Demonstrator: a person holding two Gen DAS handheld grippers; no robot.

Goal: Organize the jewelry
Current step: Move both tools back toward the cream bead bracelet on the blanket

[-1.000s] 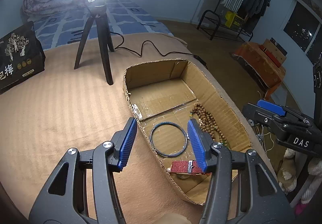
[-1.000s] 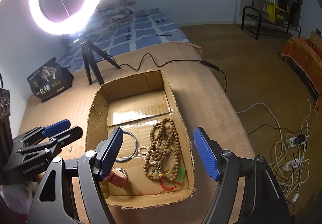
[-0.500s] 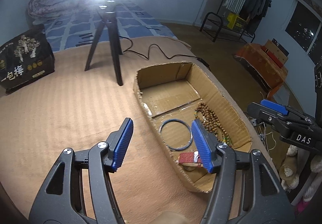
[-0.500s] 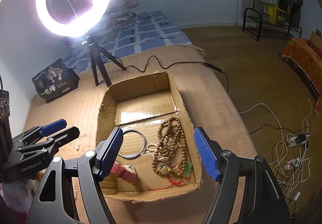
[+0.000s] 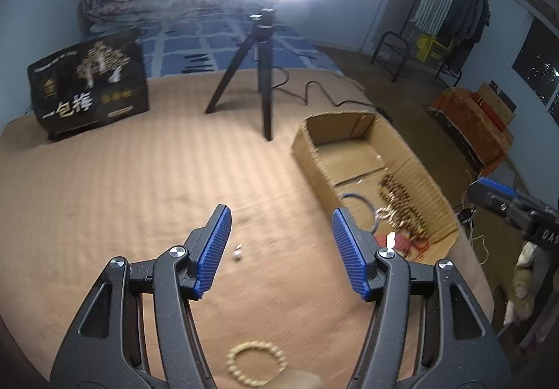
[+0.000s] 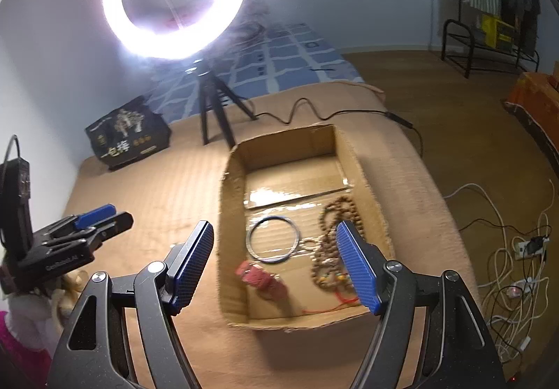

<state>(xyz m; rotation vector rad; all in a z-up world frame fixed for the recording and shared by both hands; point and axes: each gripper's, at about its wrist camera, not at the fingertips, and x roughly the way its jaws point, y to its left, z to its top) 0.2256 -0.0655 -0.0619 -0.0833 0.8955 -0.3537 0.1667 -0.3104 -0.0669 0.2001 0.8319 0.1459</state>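
Observation:
A cardboard box [image 6: 230, 200] lies on the tan bed cover and holds a thin bangle [image 6: 273, 239], a long wooden bead necklace [image 6: 335, 249], a small pale bead ring [image 6: 309, 244] and a red piece [image 6: 258, 275]. My right gripper [image 6: 275, 226] hovers open above the box's near half with nothing between its jaws. My left gripper [image 5: 279, 214] is open over the bare cover left of the box [image 5: 307, 158]. A tiny pale trinket [image 5: 238, 254] lies beside its left finger. A pale bead bracelet [image 5: 256, 362] lies on the cover beneath the gripper's body.
A ring light on a black tripod [image 5: 262, 74] stands behind the box, its cable [image 6: 314, 113] trailing right. A black printed bag [image 5: 87, 88] sits at the back left. The bed's edge drops off right of the box to a floor with tangled cables [image 6: 517, 249].
My left gripper has swung left from over the box to the bare cover, its jaws a little wider; the trinket and pale bracelet came into view. My right gripper drew back slightly from the box.

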